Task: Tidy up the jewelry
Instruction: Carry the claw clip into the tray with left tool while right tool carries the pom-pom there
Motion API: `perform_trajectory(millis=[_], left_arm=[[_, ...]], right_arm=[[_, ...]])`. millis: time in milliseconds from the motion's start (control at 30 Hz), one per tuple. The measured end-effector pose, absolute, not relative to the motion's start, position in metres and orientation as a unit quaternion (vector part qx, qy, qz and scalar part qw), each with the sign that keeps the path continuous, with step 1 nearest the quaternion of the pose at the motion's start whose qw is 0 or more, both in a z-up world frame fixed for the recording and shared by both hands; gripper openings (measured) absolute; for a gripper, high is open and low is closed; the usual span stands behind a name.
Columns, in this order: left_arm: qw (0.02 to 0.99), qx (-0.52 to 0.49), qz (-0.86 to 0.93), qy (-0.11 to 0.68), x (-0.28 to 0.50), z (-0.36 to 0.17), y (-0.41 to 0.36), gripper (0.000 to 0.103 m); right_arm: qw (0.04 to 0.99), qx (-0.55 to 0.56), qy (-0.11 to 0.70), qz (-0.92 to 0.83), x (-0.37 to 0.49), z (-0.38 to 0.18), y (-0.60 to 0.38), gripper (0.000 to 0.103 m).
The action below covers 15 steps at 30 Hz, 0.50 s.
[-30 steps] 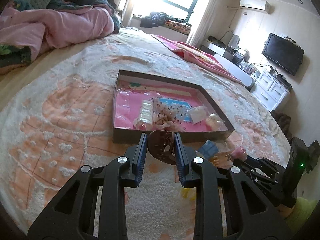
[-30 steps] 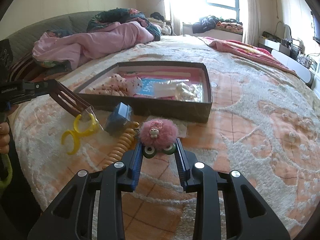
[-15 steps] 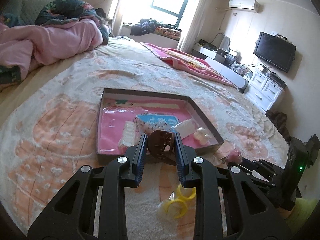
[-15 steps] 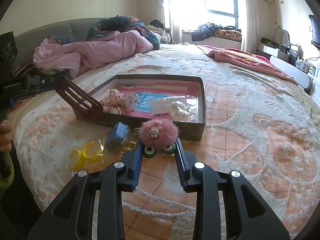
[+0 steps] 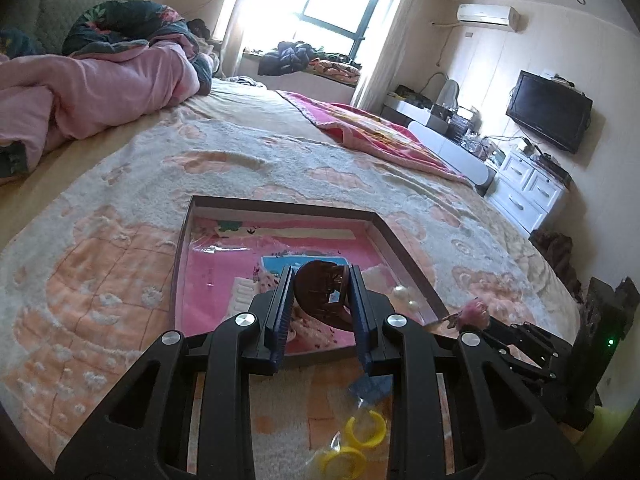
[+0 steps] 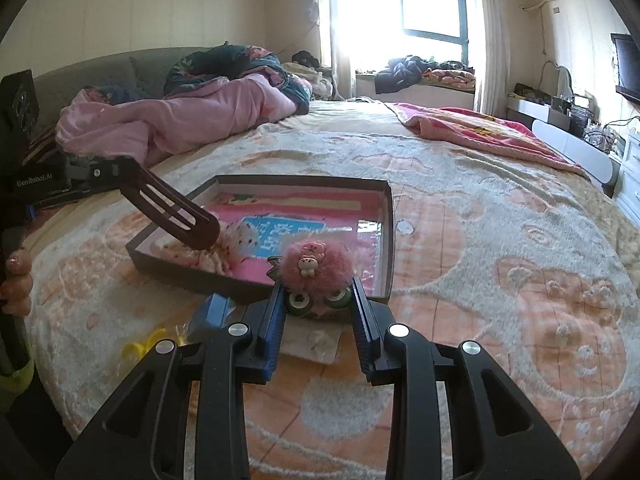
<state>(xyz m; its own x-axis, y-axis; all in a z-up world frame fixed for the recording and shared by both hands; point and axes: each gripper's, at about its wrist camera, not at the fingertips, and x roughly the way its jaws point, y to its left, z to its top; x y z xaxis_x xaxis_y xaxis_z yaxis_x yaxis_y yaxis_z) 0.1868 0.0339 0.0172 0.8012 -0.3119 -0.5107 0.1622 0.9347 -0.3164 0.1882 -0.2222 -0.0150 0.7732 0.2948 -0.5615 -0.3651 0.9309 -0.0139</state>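
Moved forward since 0.5 s ago: left gripper point(image 5: 320, 285), jaws clamped on brown hair clip point(image 5: 321, 293), now over the near part of the shallow box point(image 5: 404, 240) rather than short of its front wall. Seen from the right wrist, same clip point(image 6: 172, 211) slanting down over the box's left front corner point(image 6: 168, 258), tip just above a speckled fluffy item point(image 6: 236, 240). Inside the box, pink lining, blue card point(image 6: 280, 236), 2 pearl beads point(image 5: 404, 298) near the right wall. In front of the box on the bedspread point(image 6: 500, 240), yellow rings point(image 5: 352, 440) in a clear bag and a blue piece point(image 6: 214, 312). Right gripper point(image 6: 318, 300), raised nearer the box than before, jaws closed on pink fluffy hair tie point(image 6: 314, 268) with 2 green beads, just short of the front wall.
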Motion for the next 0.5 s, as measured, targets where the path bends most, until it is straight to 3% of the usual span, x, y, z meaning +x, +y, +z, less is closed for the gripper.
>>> perform_trajectory(millis=[500], left_arm=[[0.934,-0.148,-0.107,0.307,0.221,0.001,0.039,0.019]], right_arm=[[0.941,-0.063,0.292,0.160,0.233,-0.014,-0.221,0.029]])
